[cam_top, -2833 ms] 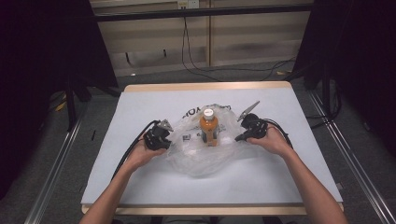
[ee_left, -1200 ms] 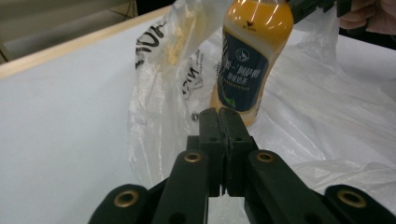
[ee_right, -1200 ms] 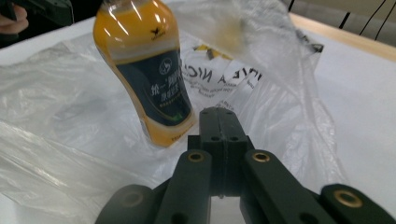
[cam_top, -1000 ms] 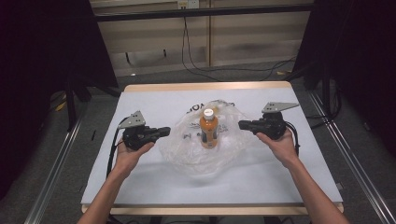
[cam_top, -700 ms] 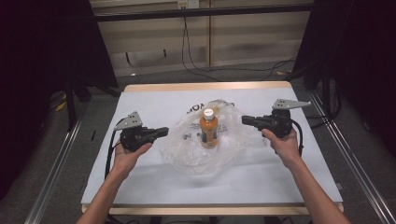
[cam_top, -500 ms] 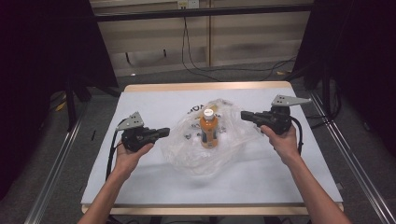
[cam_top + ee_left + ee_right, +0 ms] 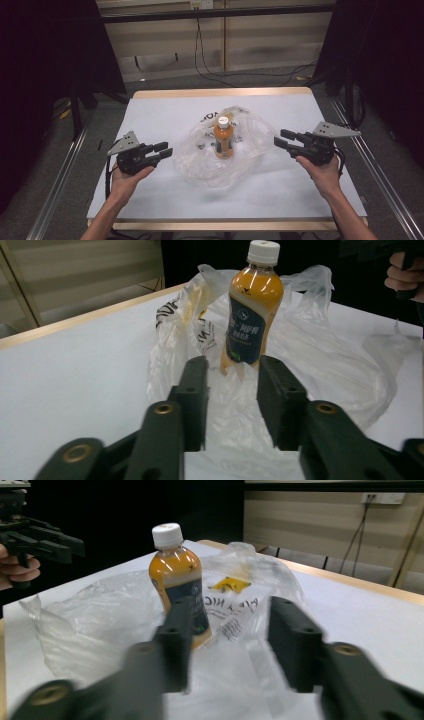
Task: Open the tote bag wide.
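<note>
Bottle point(image 7: 224, 140) of orange drink, white cap on, stands upright on a crumpled clear bag point(image 7: 225, 162) at the middle of the worktop point(image 7: 160, 115). Nearest the front edge, the left gripper point(image 7: 164, 150) sits toward the left edge and the right gripper point(image 7: 282, 138) toward the right edge, each apart from the bag. Both have just been opening; jaws stand parted with nothing held between them. The bag spreads toward the far edge, printed lettering at its back.

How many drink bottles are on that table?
1. The orange bottle stands upright in the middle of the table, on the crumpled clear plastic bag. The bag's folds might hide smaller things.
</note>
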`<state>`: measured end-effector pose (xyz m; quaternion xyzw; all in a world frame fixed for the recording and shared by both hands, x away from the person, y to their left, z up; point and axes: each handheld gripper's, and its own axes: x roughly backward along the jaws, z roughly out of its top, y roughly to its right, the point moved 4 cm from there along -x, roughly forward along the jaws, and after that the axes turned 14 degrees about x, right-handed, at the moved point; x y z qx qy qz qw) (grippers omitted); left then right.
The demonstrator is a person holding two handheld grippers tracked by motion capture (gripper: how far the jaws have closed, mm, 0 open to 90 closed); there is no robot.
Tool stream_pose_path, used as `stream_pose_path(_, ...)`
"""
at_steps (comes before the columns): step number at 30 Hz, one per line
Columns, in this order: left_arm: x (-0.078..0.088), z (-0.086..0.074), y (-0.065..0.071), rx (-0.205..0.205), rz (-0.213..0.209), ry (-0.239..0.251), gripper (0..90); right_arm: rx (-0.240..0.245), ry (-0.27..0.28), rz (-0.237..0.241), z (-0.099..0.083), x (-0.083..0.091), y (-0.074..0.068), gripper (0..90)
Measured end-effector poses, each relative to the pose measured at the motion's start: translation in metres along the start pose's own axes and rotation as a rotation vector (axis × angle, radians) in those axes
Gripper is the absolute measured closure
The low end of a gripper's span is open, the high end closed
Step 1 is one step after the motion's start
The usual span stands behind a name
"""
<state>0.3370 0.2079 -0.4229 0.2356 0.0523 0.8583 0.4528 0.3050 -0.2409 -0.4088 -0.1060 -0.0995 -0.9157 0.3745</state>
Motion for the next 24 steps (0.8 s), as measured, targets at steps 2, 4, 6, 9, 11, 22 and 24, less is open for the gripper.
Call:
stream_pose_path(2, 0.004, -0.004, 0.002, 0.003, 0.026, 0.009, 49.6, -0.007, 0.000, -0.022, -0.005, 0.006, -0.005, 33.0)
stream_pose_path(4, 0.009, -0.009, 0.003, 0.013, 0.029, 0.014, 38.8, -0.021, -0.003, -0.035, -0.010, 0.013, -0.010, 20.5)
stream_pose_path(6, 0.014, -0.014, 0.002, 0.029, 0.055, 0.020, 26.7, -0.029, -0.024, -0.050, -0.014, 0.019, -0.015, 11.1)
stream_pose_path(9, 0.020, -0.024, 0.003, 0.065, 0.068, 0.030, 15.5, -0.017, -0.060, -0.064, -0.024, 0.029, -0.023, 6.5)
stream_pose_path(11, 0.024, -0.031, 0.003, 0.070, 0.071, 0.024, 10.7, -0.024, -0.067, -0.076, -0.032, 0.036, -0.028, 5.8)
stream_pose_path(22, 0.039, -0.059, 0.000, 0.082, 0.079, 0.009, 2.3, -0.069, -0.091, -0.162, -0.065, 0.058, -0.027, 3.9)
stream_pose_path(24, 0.038, -0.061, -0.002, 0.087, 0.069, 0.002, 2.2, -0.079, -0.080, -0.174, -0.064, 0.060, -0.026, 3.6)
